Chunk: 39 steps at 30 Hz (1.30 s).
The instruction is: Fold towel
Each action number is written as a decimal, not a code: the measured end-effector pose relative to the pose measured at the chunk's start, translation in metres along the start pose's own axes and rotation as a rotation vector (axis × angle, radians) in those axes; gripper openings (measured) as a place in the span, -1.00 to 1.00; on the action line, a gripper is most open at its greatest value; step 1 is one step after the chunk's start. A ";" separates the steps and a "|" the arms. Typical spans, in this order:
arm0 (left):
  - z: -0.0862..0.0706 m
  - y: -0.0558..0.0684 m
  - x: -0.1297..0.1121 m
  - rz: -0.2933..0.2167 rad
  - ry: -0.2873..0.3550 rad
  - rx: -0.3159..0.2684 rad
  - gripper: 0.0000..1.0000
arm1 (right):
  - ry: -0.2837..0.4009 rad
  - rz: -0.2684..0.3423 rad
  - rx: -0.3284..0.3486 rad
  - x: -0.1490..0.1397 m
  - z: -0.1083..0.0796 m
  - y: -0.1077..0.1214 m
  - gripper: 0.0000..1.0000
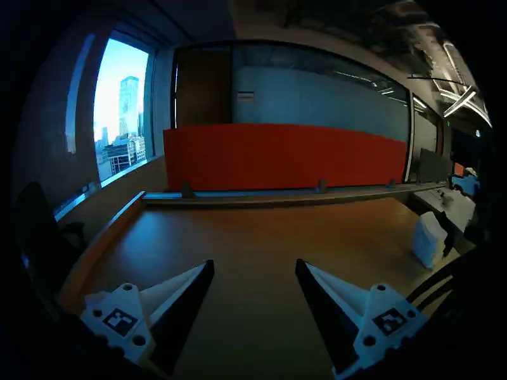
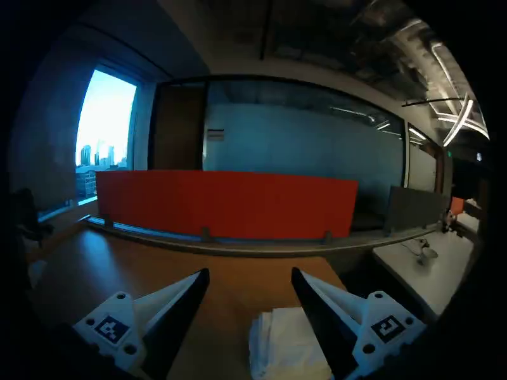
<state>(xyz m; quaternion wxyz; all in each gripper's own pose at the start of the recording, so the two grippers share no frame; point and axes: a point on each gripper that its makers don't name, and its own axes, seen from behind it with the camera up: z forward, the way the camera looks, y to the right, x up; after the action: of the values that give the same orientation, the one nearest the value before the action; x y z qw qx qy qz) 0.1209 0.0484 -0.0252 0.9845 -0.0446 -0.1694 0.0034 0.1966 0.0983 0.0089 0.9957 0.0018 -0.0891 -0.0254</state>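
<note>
Wooden desk [image 1: 253, 234] runs back to a red partition [image 1: 285, 155], with a bright window [image 1: 120, 120] at the left. Over it the left gripper [image 1: 254, 269] hovers, fingers spread around nothing. A folded white towel [image 2: 279, 342] lies low in front of the right gripper [image 2: 250, 277], whose fingers are parted. One finger hides the towel's right edge, the bottom is cut off, and contact cannot be judged.

In your right gripper view, one finger [image 2: 323, 310] of the right gripper [image 2: 250, 271] covers the right side of the folded white towel [image 2: 282, 342], and the view's lower edge cuts off its near end. In your left gripper view, whatever stands on the white desk [image 1: 437, 201] is too small and dark to tell.
</note>
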 end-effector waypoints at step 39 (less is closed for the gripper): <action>0.004 -0.028 0.072 0.008 0.205 0.009 0.90 | 0.071 -0.006 0.095 0.047 -0.003 -0.153 1.00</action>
<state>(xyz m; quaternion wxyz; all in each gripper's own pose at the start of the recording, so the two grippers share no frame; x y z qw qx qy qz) 0.1870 0.0224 0.0047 0.9969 -0.0409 -0.0675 0.0036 0.2360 -0.0565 0.0135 0.9969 0.0503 -0.0550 -0.0239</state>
